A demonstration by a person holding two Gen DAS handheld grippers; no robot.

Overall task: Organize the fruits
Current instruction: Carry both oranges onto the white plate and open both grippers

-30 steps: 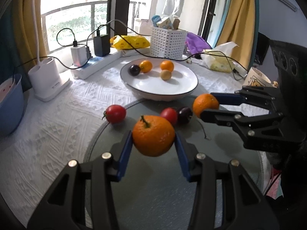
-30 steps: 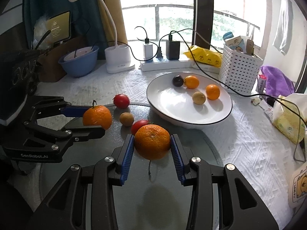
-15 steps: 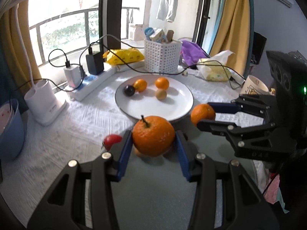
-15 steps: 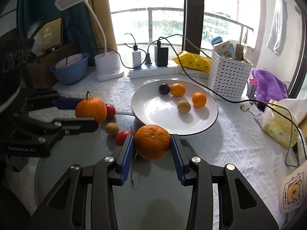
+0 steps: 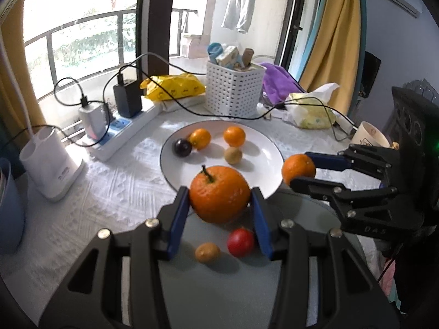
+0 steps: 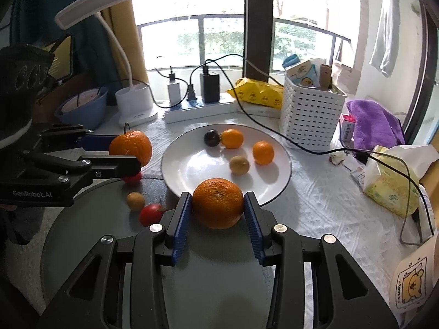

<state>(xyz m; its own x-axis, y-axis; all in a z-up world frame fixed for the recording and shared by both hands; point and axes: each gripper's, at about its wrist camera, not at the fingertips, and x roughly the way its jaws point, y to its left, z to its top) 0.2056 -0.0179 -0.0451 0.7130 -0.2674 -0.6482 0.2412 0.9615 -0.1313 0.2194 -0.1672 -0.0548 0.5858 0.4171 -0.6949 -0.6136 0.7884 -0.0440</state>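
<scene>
writing: "GenRobot.AI" on the left gripper's body, readable in the right wrist view; "DAS" on the right gripper's body in the left wrist view; cartoon bear bag (image 6: pixel 410 282) has lettering, too small to read.
left gripper (image 5: pixel 220 201): clamped on stemmed orange (image 5: pixel 219 194), held above the near rim of the white plate (image 5: pixel 263 148).
right gripper (image 6: pixel 217 204): clamped on stemless orange (image 6: pixel 218 203), also over the plate's near rim.
plate contents: dark plum (image 6: pixel 211 138), two small oranges, one brown fruit.
glass disc (image 6: pixel 219 274): red tomato (image 6: pixel 150 213) and brown fruit (image 6: pixel 135 201) lie loose on it.
right view only: desk lamp head (image 6: pixel 93 4), blue bowl (image 6: pixel 82 108).
left view only: mug (image 5: pixel 369 135).
vs 1.0 s ago: both grippers have advanced from over the disc to the plate edge; grips unchanged.
</scene>
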